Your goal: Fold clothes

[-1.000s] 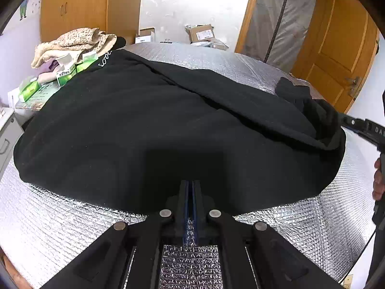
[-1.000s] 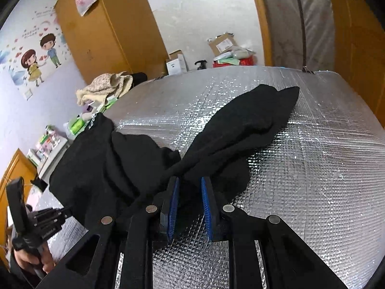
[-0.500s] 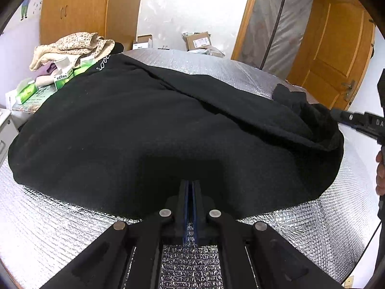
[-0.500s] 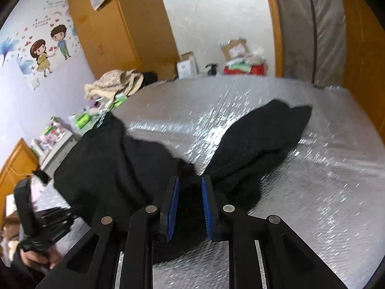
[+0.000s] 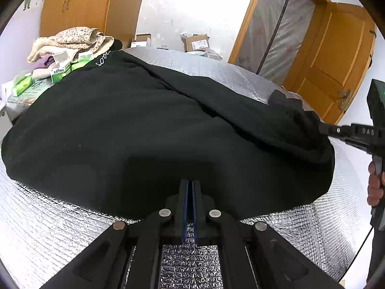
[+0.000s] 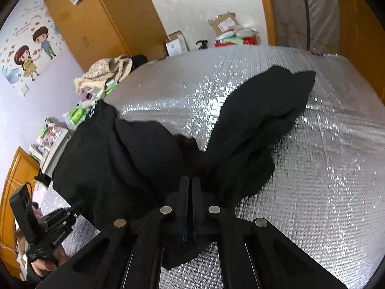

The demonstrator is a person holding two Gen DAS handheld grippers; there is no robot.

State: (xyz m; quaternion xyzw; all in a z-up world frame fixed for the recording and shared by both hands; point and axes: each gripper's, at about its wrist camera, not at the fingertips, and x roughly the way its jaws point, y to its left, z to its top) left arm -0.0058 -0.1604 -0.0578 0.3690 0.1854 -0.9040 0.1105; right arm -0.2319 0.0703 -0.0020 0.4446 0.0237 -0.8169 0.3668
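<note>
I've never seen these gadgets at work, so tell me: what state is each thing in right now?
Black fleece garment: spread over the silver quilted foil cover, far sleeve bunched.
Left gripper: shut on the garment's near hem.
Right gripper: shut on the garment's gathered fabric.
Brown wooden door: standing open.
Cardboard box: flaps open.

Wooden wardrobe (image 5: 79, 7), lilac wall (image 6: 14, 91)
</note>
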